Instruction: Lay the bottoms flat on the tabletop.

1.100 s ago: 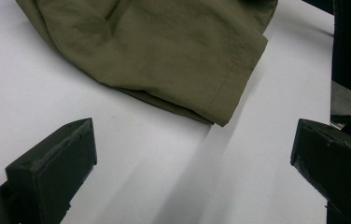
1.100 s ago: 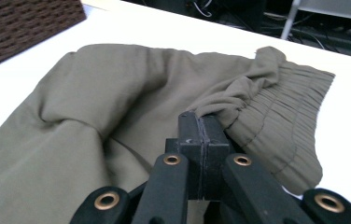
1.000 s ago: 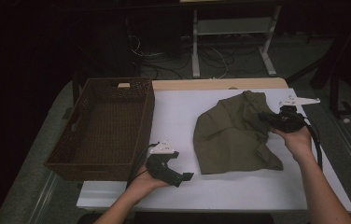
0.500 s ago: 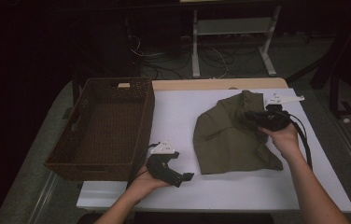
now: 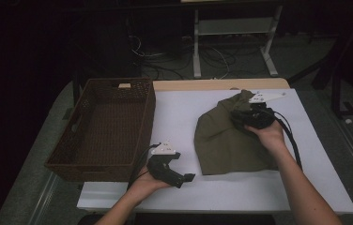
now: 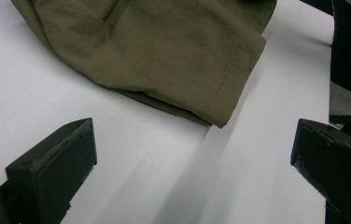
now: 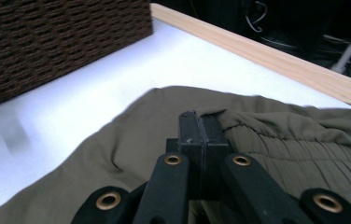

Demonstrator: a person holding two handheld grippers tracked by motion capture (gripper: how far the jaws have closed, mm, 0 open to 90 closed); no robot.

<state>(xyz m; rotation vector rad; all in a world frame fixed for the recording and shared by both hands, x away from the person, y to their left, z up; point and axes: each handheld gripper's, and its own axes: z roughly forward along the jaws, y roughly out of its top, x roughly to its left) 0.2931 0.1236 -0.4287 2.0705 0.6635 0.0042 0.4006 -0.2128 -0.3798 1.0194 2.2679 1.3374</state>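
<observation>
Tongs in the person's right hand [image 5: 240, 116] are pressed together on the olive garment [image 5: 228, 140], pinching a fold of its gathered edge at the far right part of the cloth; in the right gripper view the two black jaws meet flat with the ribbed, elastic-looking hem caught at their tip [image 7: 200, 135]. The right hand [image 5: 268, 133] grips the tool from the garment's right side, and its black cable trails back along the forearm beside the cloth.

Left tongs [image 5: 186, 178] lie low on the white bench [image 5: 174, 108], just off the garment's near left corner and apart from it. Their jaws are spread wide: in the left gripper view one black jaw stands at each side with bare bench between them, and the garment's hemmed corner [image 6: 220, 116] lies ahead of the gap, untouched. The left hand [image 5: 149, 185] holds this tool close to the bench's near edge.

The garment lies crumpled on the bench, its near part spread fairly flat and its far part bunched up where the right tongs hold it. To the garment's left, well apart from it, stands a dark woven basket [image 5: 146, 101], its long side running along the bench's left edge. Beyond the garment a pale wooden strip [image 5: 203, 84] borders the far edge of the bench.
</observation>
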